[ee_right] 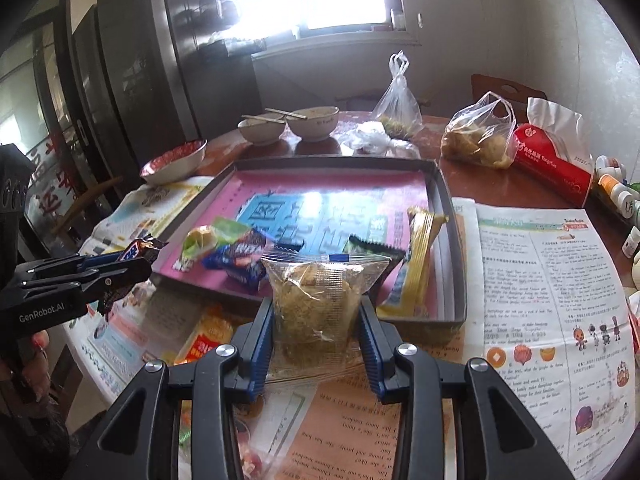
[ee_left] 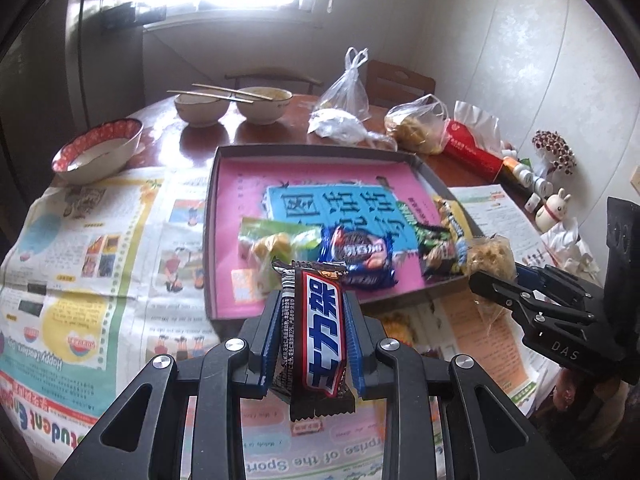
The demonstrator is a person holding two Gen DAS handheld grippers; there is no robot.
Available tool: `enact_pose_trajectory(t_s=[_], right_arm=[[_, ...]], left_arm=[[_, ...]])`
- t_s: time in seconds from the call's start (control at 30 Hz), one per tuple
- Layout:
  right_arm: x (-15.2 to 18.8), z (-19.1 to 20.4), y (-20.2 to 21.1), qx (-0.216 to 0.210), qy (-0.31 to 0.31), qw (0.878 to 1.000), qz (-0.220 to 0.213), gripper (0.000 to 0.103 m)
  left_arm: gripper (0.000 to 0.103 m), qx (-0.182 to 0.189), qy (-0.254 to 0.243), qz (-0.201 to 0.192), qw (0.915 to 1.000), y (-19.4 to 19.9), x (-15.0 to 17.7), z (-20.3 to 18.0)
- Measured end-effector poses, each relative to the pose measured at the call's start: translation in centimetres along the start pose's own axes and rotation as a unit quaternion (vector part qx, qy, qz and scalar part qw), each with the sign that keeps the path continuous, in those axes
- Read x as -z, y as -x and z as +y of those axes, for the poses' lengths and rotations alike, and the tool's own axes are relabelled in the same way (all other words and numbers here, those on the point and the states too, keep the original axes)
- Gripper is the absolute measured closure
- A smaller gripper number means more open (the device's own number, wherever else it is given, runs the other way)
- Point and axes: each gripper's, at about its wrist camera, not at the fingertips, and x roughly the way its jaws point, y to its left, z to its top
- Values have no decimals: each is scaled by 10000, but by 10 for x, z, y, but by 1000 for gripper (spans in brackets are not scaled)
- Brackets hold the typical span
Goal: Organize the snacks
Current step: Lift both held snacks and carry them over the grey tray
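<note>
— Newspaper (ee_right: 540, 280) covers the wooden counter (ee_right: 500, 184), and a dark tray (ee_right: 456, 248) sits on it, right?

— Yes, wrapped snacks lie inside. Left claw (ee_left: 316, 300) is pinching a chocolate bar (ee_left: 320, 336) above the paper, just before the tray.

— And the other?

— Right claw (ee_right: 316, 312) is clamped on a clear bag of snacks (ee_right: 316, 300) at the tray's near edge.

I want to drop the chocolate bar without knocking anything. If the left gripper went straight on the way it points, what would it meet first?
Probably the tray's near rim, then the green snack packet and blue cookie packet just inside. The left gripper is shut on the chocolate bar; depth is uncertain.
</note>
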Motion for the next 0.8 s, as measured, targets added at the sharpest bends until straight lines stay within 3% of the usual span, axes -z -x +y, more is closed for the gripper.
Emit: enact_pose_trajectory(t_s=[0.8], right_arm=[[-50, -2, 4, 109, -285, 9990, -312, 63]], left_arm=[[73, 351, -21, -86, 9993, -8, -61, 6]])
